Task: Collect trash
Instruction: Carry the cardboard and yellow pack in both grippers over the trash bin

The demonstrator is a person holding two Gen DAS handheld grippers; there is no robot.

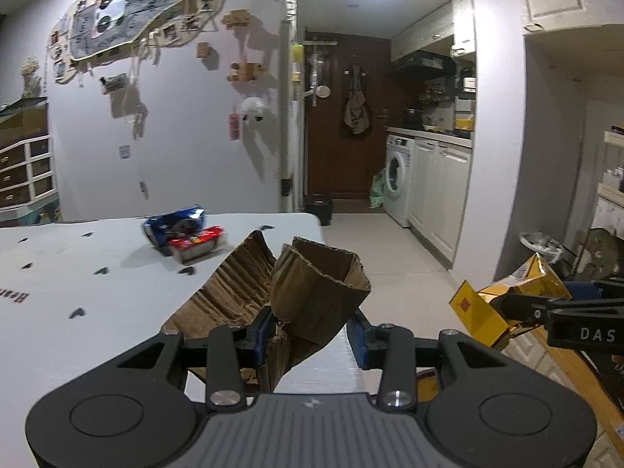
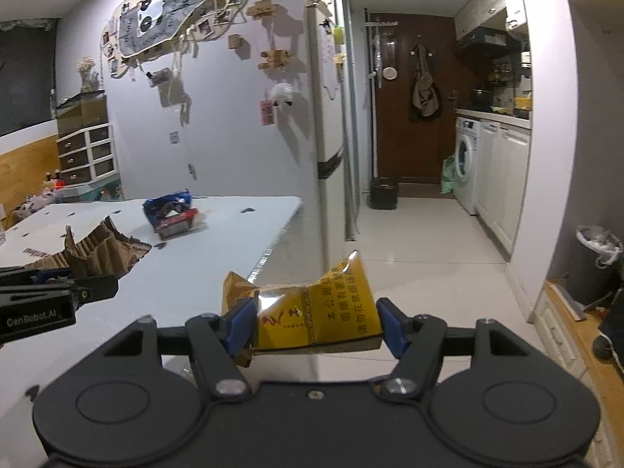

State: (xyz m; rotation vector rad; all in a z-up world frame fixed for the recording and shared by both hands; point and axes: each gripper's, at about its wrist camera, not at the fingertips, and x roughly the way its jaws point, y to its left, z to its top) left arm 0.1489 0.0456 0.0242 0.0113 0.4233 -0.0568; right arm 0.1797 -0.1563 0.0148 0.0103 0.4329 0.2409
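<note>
My left gripper (image 1: 310,335) is shut on a crumpled brown cardboard piece (image 1: 312,288) and holds it over the white table (image 1: 78,312). My right gripper (image 2: 318,325) is shut on a yellow cigarette carton (image 2: 323,312) just past the table's right edge. Each gripper shows in the other's view: the right one with the carton (image 1: 507,296), the left one with the cardboard (image 2: 97,253). A blue wrapper (image 1: 175,226) and a red packet (image 1: 199,243) lie together on the table's far part; they also show in the right wrist view (image 2: 171,210).
A grey trash bin with a white liner (image 2: 596,261) stands on the floor at the right, also in the left wrist view (image 1: 542,245). A small black bin (image 2: 384,193) stands by the brown door. A washing machine (image 2: 466,163) and white cabinets line the right wall.
</note>
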